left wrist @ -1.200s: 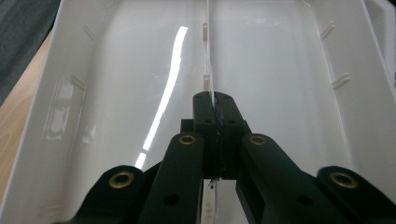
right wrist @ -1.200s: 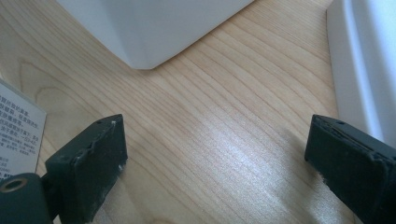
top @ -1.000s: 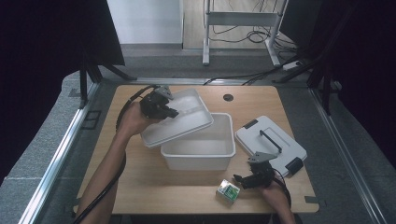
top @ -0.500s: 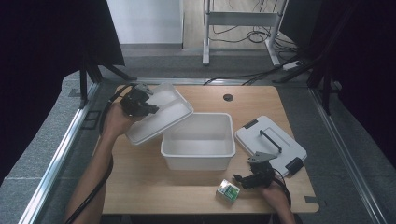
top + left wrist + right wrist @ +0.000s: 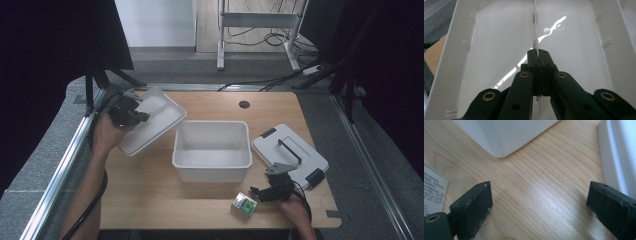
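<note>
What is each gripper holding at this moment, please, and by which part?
Left gripper pinches the white lid by its thin centre rib; right gripper holds nothing.

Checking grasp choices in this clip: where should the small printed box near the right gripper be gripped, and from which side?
Probably across its two short sides, coming from the right. The small box lies flat on the table just left of the right gripper, whose jaws stand open, low and level toward it. The white bin stands behind it, apart.

left gripper [image 5: 538, 53] jaws clamped on thin centre rib of white lid [image 5: 499, 50], glossy underside, wooden table [image 5: 434, 53] at left
</note>
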{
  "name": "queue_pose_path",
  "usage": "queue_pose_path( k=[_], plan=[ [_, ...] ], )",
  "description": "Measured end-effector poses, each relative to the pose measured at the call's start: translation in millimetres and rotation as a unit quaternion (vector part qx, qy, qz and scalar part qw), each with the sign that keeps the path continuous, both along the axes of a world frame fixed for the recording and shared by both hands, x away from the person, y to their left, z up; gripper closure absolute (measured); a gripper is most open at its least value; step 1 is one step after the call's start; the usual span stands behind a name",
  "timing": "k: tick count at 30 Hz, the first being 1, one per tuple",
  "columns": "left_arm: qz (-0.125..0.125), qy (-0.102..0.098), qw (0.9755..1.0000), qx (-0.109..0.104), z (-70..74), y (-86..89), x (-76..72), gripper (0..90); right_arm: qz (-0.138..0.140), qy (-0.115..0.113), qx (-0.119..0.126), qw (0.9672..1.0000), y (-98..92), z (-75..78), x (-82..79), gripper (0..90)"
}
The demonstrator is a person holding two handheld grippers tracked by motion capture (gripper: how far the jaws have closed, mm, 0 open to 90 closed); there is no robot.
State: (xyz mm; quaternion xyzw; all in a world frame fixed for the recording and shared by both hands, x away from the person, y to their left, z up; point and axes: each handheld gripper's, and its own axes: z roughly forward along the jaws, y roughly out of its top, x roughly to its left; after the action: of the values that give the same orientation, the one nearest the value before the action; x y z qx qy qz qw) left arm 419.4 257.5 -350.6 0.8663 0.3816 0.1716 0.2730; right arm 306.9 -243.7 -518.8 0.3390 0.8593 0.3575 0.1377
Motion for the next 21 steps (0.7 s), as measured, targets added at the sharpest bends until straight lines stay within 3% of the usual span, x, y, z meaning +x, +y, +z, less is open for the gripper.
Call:
queue_pose_path(
  k=[10,21],
  plan=[
    [0.027,0.003,0.9996,-0.003,-16.4,28.2,-10.1,89.4,-0.001,0.000,0.000,1.0000,-0.1,0.0,0.0,6.3],
    [0.028,0.007,0.9995,-0.009,-54.7,36.6,-23.7,89.3,-0.001,0.000,0.000,1.0000,-0.1,0.0,0.0,6.5]
  ],
)
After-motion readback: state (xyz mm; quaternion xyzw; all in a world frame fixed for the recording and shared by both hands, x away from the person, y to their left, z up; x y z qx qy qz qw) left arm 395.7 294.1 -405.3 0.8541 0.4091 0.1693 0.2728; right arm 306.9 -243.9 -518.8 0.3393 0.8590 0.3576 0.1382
